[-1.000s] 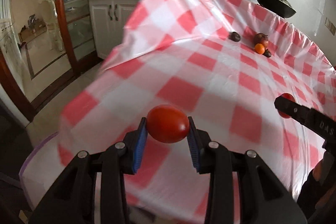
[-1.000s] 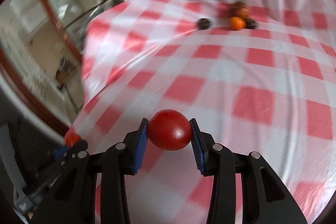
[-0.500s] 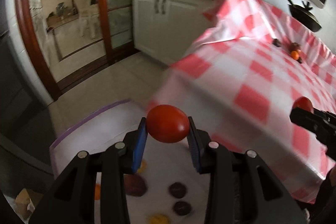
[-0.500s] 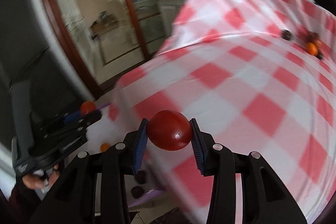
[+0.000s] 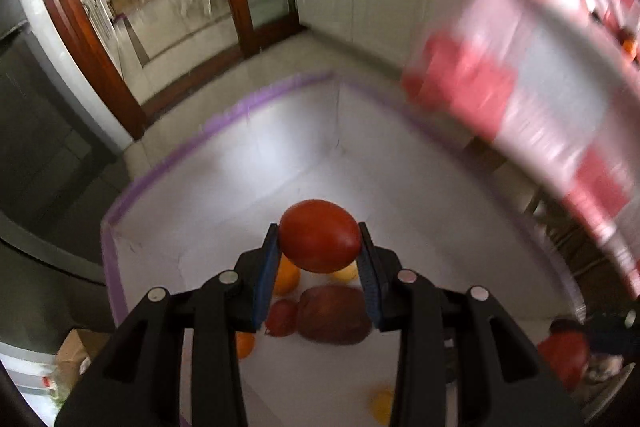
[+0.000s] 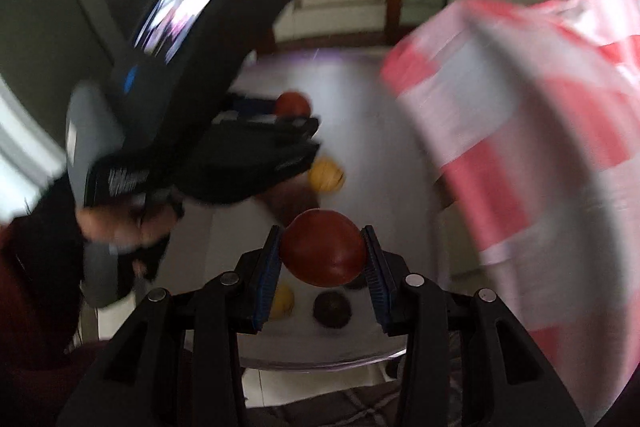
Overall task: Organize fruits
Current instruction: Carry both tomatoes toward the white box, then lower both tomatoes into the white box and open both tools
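Pointing steeply downward with both grippers. Left gripper point(image 5: 319, 259) clamping a red tomato point(image 5: 319, 235) between its blue fingers point(image 5: 265, 275). Right gripper point(image 6: 322, 261) pinching a second tomato point(image 6: 322, 247) the same way. Bare hand point(image 6: 120, 223) gripping the left gripper's handle, a dark sleeve point(image 6: 36, 247) trailing behind.

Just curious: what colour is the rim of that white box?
Purple, along the box rim; the left wrist view shows it best.

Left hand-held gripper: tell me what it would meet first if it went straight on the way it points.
The left hand-held gripper, shut on a red tomato, points down into the white box. It would probably first meet the large reddish-brown fruit below, though depth is unclear.
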The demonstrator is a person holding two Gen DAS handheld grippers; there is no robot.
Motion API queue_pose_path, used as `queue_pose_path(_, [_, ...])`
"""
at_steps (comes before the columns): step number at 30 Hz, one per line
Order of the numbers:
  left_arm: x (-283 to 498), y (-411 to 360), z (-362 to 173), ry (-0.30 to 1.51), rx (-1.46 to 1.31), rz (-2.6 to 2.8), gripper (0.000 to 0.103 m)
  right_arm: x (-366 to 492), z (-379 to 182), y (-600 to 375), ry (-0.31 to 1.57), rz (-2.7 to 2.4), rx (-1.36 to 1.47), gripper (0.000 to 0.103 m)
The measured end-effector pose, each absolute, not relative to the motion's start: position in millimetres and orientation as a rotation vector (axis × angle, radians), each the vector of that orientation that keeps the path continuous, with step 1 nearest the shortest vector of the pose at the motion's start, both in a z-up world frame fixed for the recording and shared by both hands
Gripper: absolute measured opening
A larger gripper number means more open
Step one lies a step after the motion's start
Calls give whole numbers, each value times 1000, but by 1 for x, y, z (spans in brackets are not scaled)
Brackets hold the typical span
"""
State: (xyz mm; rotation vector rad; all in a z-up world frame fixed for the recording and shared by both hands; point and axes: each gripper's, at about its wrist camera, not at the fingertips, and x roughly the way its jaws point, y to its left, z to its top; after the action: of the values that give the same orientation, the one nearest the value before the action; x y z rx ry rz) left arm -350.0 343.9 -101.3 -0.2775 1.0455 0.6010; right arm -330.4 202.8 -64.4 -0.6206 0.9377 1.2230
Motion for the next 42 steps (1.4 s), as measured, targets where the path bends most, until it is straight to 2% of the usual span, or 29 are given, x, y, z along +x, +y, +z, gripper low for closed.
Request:
queue_pose_path(7, [-354,358,-141,1151,-310,596,37,-357,-112,231,1002,1258,-806,40])
queue_pose_path(15, [-354,368,-143,1156,-360,632,39,-366,-136,253,1041,1240,-871,41])
queue_pose_path(18, [-355,368,-143,1152,-370,626,50,-364,-136,254,1044,1229,-869,45])
queue_pose_path(20, [-352,366,-142,1151,-361,647,62,-361,-133,253,1049,1226,-846,54])
queue_pose_path(22, [-352,364,-137,1135,-351,667,80,-354,-128,250,1052,1226,-815,65])
queue_pose_path(23, [-352,364,-136,1128,-348,671,82,-353,-126,249,1049,1226,-806,68])
queue_pose_path(25, [-351,362,-133,1123,-346,672,84,-351,-121,246,1044,1229,-786,69])
queue_pose_path(33, [-352,360,-125,1109,-336,669,85,-348,-91,227,1043,1273,-694,69])
queue_pose_path(42, [-345,344,-69,1013,-242,677,91,-338,-27,199,912,1302,-568,70])
